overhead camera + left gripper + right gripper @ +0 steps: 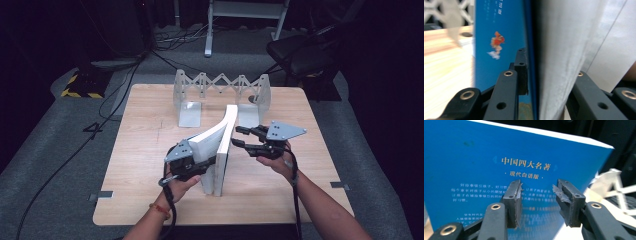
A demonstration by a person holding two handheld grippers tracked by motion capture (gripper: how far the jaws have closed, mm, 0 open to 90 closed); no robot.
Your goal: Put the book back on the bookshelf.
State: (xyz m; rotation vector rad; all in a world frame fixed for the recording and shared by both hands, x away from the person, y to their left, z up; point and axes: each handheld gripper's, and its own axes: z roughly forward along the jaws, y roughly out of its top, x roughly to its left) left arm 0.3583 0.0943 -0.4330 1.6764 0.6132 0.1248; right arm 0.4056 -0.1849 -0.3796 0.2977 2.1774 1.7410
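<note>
held thing: a blue-covered book (220,150) stands on edge near the middle of the tabletop (145,150), its far end bowed toward the rack.
left hand-held gripper (210,162): clamped on the book's near end; in the left gripper view the blue cover (499,45) lies against one pad and the white page block (559,50) against the other jaw.
right hand-held gripper (239,137): jaws part-way apart with nothing between them, just beside the book's right cover; in the right gripper view the printed back cover (506,162) sits right ahead of the worn pads.
risk, tipping: the book rests on a narrow edge, so a push from the right jaws could topple it leftward if the left grip slackens.
risk, pages: the block is splaying and curving; squeezing one end alone may crease pages or let the cover slide off.
risk, rack: the metal expanding book rack (220,92) stands behind, near the bowed end, and a forward shove could knock it.
surface: pale wood-grain tabletop, square-cornered, with tape tabs at the edges.
room: dark, grey carpet (50,145), cables, a hazard-striped base (80,85) and a chair (300,55) beyond.
</note>
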